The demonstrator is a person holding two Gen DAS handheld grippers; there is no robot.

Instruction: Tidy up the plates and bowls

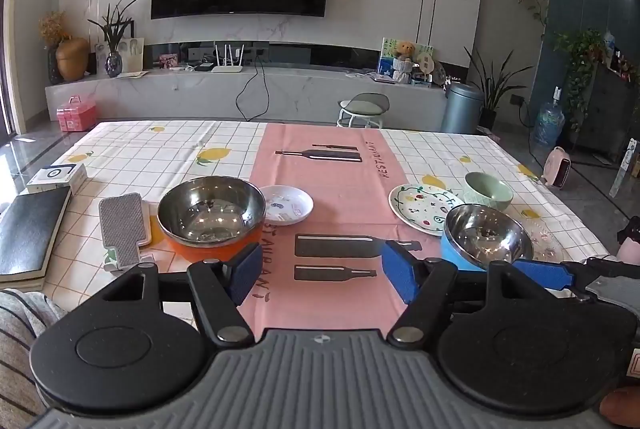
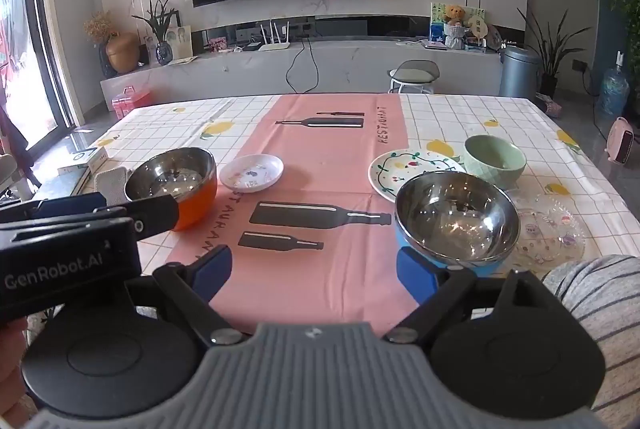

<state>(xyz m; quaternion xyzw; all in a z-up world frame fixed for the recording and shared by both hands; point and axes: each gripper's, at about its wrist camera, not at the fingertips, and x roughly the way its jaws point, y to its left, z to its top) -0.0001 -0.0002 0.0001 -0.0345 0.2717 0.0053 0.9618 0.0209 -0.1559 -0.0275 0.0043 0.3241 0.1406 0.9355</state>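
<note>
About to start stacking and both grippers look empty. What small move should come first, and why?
Probably ease the right gripper forward and to the right toward the blue bowl. Both it and the left gripper are open and empty, and that bowl sits nearest, just ahead of its right finger, overlapping the painted plate.

Bowls and plates sit upright, unstacked, across the tablecloth.

Orange bowl, blue bowl, green bowl, pink-striped lemon-check tablecloth
</note>
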